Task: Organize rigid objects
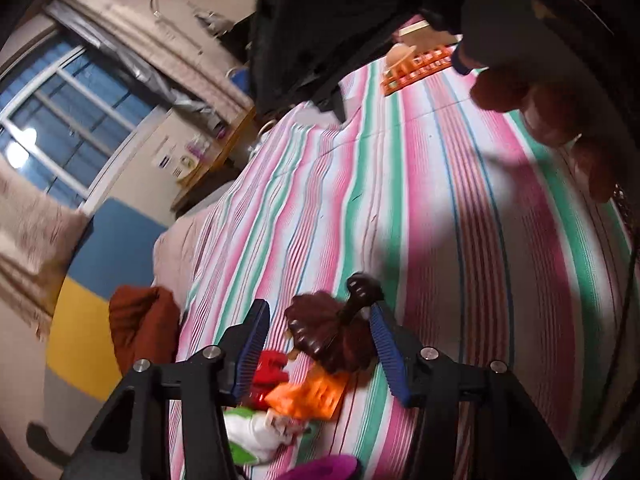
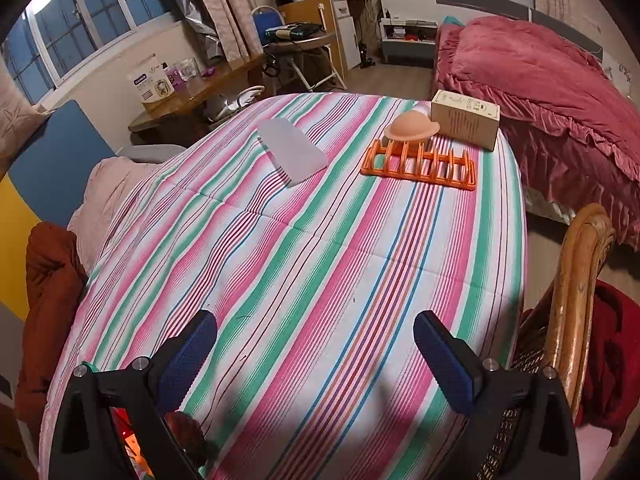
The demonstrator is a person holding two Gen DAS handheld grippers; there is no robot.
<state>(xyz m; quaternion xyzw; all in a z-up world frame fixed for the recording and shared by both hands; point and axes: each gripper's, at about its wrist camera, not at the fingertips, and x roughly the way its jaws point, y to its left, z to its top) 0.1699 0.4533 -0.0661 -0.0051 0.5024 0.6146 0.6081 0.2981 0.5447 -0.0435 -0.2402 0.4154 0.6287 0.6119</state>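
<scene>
A glossy dark-brown leaf-shaped dish (image 1: 320, 334) lies on the striped bed (image 2: 320, 260) between the wide-open left tool (image 1: 318, 348), untouched. The right tool (image 2: 316, 356) gapes empty over open bedspread; the orange rack (image 2: 420, 162) sits near the far edge.

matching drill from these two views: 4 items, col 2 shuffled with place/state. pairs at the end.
Items
1. brown piece
2. peach dome
3. box
4. white sheet

Place or state
A. flat on the bedspread, left of the rack
B. resting on the orange rack's far end
C. between the open fingers of the left tool
D. just behind the rack, at the far edge of the bedspread

Pairs: 1-C, 2-B, 3-D, 4-A
</scene>
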